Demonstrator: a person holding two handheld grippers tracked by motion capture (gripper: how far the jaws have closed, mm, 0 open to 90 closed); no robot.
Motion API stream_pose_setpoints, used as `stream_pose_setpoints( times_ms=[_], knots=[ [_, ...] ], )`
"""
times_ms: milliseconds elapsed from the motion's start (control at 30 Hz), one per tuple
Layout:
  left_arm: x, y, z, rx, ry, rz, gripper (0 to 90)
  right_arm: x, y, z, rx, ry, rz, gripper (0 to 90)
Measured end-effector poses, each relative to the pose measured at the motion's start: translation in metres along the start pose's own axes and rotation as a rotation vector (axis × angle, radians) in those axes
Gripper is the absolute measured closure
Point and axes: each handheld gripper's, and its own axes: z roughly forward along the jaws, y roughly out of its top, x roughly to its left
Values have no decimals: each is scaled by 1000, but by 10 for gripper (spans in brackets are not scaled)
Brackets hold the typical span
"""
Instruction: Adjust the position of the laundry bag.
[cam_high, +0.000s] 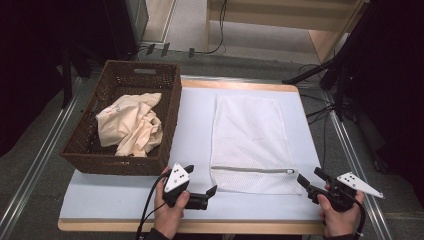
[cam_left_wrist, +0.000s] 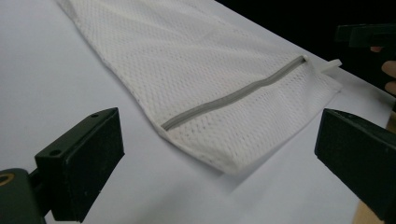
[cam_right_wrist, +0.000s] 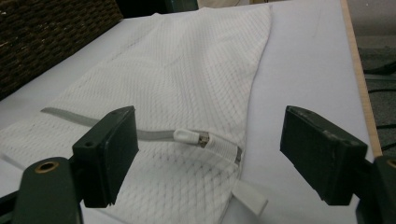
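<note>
Right tool (cam_right_wrist: 208, 154), jaws spread, faces the zipper pull (cam_right_wrist: 189, 136) at the mesh bag's (cam_high: 248, 142) near-right corner on the desk (cam_high: 195, 125); zipper (cam_high: 251, 169) runs leftward toward the left tool (cam_high: 202, 182), also spread and empty.

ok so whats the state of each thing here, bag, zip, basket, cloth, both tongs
mesh bag: flat on the table, unheld
zip: closed, pull at the right tongs' end
basket: upright at the table's left edge, holds the cloth
cloth: crumpled in the basket
left tongs: open, holding nothing
right tongs: open, holding nothing, aimed at the zip pull
</note>
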Motion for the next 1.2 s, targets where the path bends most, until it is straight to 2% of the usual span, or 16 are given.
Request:
stream_pose_setpoints(
  times_ms=[167, 267, 300, 333, 367, 400, 433, 467, 533, 667, 767, 900, 1033, 1067, 1100, 1200],
  knots=[
    [7, 16, 20, 21, -1, -41, 13, -1, 10, 12, 22, -35, 5, 218],
    [16, 26, 40, 57, 47, -110, 72, -3, 15, 26, 67, -91, 32, 277],
    [16, 26, 40, 57, 47, -110, 97, -3, 15, 26, 67, -91, 32, 277],
    [19, 28, 52, 110, 80, -135, 147, -5, 16, 35, 92, -102, 36, 295],
    [19, 28, 52, 110, 80, -135, 152, -6, 16, 39, 108, -104, 38, 315],
    [19, 28, 64, 165, 104, -148, 160, -7, 16, 44, 118, -100, 40, 347],
    [19, 28, 64, 165, 104, -148, 175, -7, 16, 44, 118, -100, 40, 347],
    [19, 28, 73, 199, 135, -169, 199, -10, 18, 53, 132, -98, 47, 394],
    [21, 27, 81, 212, 157, -179, 234, -14, 19, 60, 138, -108, 65, 469],
    [20, 26, 91, 216, 169, -195, 298, -19, 17, 74, 166, -156, 77, 516],
    [16, 26, 93, 214, 189, -189, 339, -18, 17, 77, 192, -162, 68, 538],
    [7, 25, 97, 225, 266, -128, 447, -15, 17, 82, 249, -138, 38, 570],
    [7, 23, 96, 230, 323, -87, 663, -8, 16, 84, 260, -186, -26, 710],
    [7, 23, 96, 230, 323, -87, 726, -8, 16, 84, 260, -186, -26, 710],
    [10, 23, 94, 226, 321, -91, 773, -5, 16, 85, 268, -217, -45, 786],
    [15, 23, 93, 223, 276, -123, 896, -2, 16, 86, 276, -203, -62, 878]
  ],
)
